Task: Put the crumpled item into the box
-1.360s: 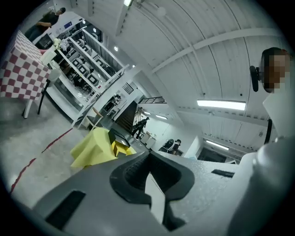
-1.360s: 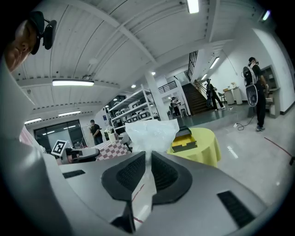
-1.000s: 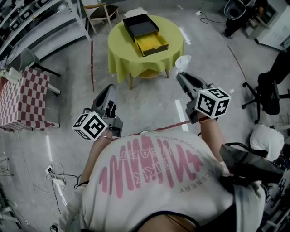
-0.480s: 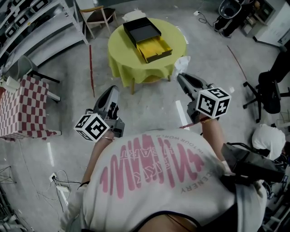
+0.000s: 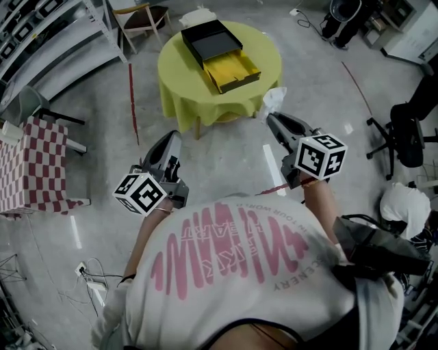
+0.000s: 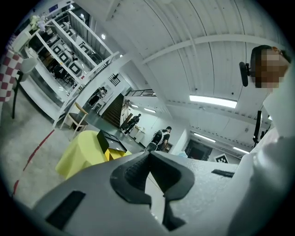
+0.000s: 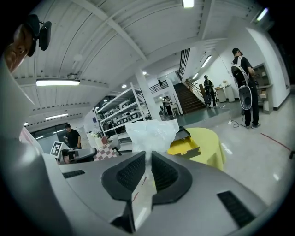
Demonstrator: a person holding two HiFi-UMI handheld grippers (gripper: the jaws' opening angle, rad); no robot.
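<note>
Overhead, a grey concrete floor [image 5: 226,157] crossed by a red line [image 5: 132,102] carries a round tabletop [image 5: 179,82] draped in yellow cloth, with shelving racks [image 5: 48,34], a wooden chair [image 5: 140,17], a checked table [image 5: 34,171] and an office chair [image 5: 410,130] around it. A black box [image 5: 212,39] with its yellow drawer pulled out sits on the tabletop. The right gripper [image 5: 269,117] pinches the crumpled white item [image 5: 274,99] between its fingers [image 7: 131,173], short of the tabletop's near edge. The left gripper [image 5: 171,137] has its fingers pressed together, empty. Since a second ago the tabletop has drawn slightly nearer and the checked table has slid toward the left edge.
</note>
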